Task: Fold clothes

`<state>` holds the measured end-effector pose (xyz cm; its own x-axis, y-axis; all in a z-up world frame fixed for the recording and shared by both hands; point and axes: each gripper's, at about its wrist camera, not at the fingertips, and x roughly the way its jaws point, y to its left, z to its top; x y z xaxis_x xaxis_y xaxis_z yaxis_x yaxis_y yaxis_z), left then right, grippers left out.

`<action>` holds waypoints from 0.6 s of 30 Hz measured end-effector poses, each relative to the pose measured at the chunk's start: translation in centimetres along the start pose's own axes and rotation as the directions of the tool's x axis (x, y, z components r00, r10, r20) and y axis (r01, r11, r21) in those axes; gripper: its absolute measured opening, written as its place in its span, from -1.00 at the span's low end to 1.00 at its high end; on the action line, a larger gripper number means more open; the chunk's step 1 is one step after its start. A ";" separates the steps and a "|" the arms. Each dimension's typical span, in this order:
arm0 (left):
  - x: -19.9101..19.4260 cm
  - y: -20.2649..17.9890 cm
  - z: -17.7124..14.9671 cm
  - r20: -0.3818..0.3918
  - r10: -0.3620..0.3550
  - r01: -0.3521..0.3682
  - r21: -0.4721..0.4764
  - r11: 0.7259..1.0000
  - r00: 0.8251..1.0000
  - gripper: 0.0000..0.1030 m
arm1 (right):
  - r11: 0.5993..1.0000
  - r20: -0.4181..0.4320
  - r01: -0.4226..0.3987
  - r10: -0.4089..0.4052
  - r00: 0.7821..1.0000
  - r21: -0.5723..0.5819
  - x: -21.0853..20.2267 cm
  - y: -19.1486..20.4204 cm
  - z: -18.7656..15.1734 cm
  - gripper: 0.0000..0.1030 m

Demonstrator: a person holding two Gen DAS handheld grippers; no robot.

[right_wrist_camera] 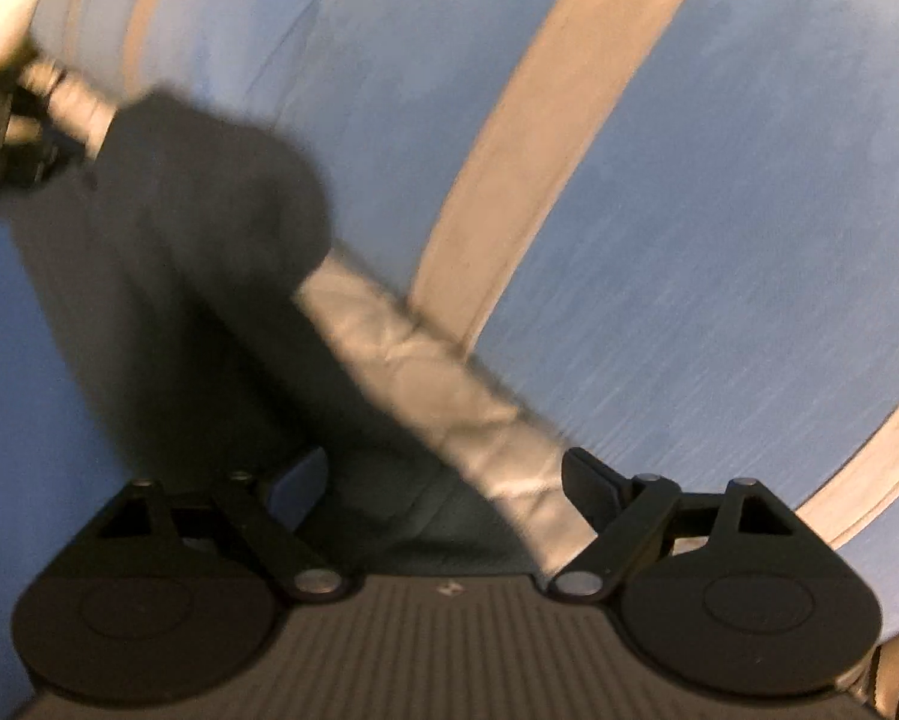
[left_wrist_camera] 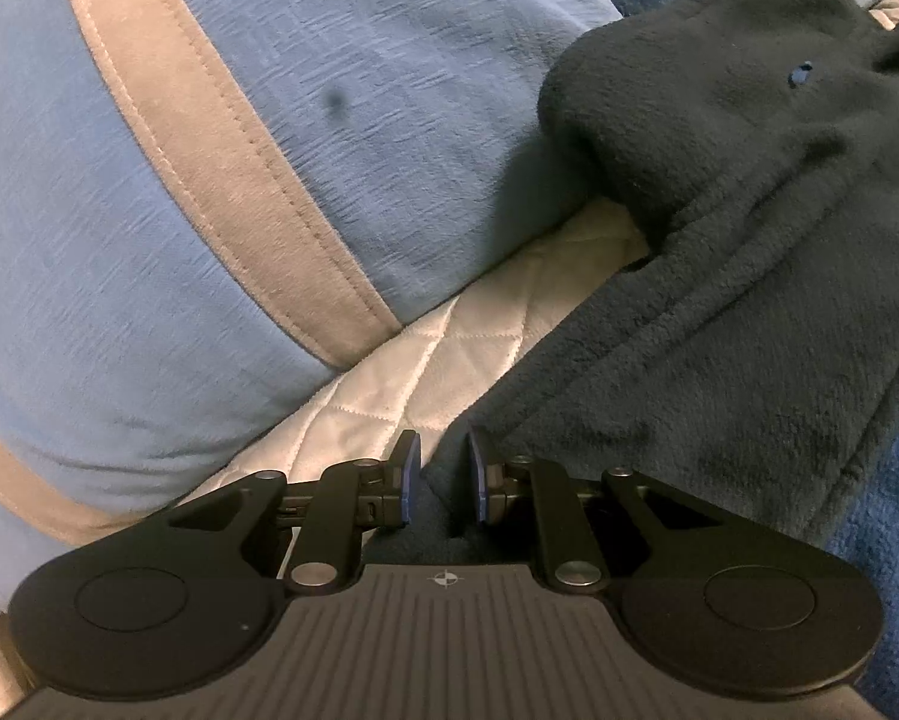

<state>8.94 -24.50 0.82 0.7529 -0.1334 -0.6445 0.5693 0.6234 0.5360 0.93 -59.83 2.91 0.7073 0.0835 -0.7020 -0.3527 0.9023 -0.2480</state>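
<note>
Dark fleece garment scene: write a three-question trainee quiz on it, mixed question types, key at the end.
1. True or false: the left gripper is nearly shut on the dark fleece garment.
2. The right gripper's jaws are: A) wide open, B) shut.
3. Fill in: the blue pillow carries ____ coloured stripes.

Key: 1 true; 2 A; 3 tan.
</note>
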 end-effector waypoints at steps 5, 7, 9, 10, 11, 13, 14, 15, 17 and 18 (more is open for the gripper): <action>0.0 0.1 0.0 0.000 -0.001 0.001 -0.015 1.000 1.000 -0.64 | 0.999 -0.046 0.014 -0.016 0.999 -0.038 1.8 -0.5 0.7 0.59; 0.1 0.3 0.0 -0.002 -0.010 0.010 -0.037 0.999 1.000 -0.64 | 0.999 -0.074 -0.004 0.000 0.997 -0.053 2.9 -0.1 0.5 0.56; 0.1 0.2 0.1 -0.002 -0.008 0.008 -0.028 1.000 1.000 -0.64 | 0.999 -0.097 -0.030 0.025 0.995 -0.046 4.0 0.1 0.4 0.51; 0.0 0.2 0.1 -0.002 -0.007 0.007 -0.022 1.000 1.000 -0.64 | 0.998 -0.098 -0.045 0.042 0.994 -0.031 4.3 0.0 0.4 0.49; 0.0 0.1 0.1 -0.001 -0.004 0.004 -0.016 1.000 1.000 -0.64 | 0.998 -0.099 -0.061 0.060 0.993 -0.016 4.6 -0.1 0.4 0.43; -0.1 0.0 0.1 0.005 0.000 0.000 -0.008 1.000 1.000 -0.65 | 0.993 -0.104 -0.120 0.121 0.987 0.024 4.7 -0.5 0.4 0.02; -0.2 0.0 0.1 0.011 0.001 -0.001 -0.003 1.000 1.000 -0.66 | 0.988 -0.107 -0.151 0.155 0.982 0.044 4.6 -0.6 0.3 -0.31; -0.3 0.0 0.0 0.019 0.003 -0.003 0.007 1.000 1.000 -0.67 | 0.982 -0.110 -0.179 0.185 0.977 0.061 4.5 -0.7 0.3 -0.35; -0.5 -0.2 0.0 0.031 0.012 -0.013 0.034 0.999 0.999 -0.67 | 0.981 -0.118 -0.191 0.194 0.974 0.034 4.1 -0.3 0.2 -0.62; -0.7 -0.3 0.1 0.036 0.018 -0.020 0.047 0.999 0.999 -0.68 | 0.984 -0.118 -0.176 0.177 0.977 0.023 3.8 -0.2 0.2 -0.64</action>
<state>8.32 -24.63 1.16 0.7746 -0.1499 -0.6144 0.5691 0.5888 0.5739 3.84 -59.62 0.40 0.5563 0.1914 -0.8086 -0.4575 0.8829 -0.1058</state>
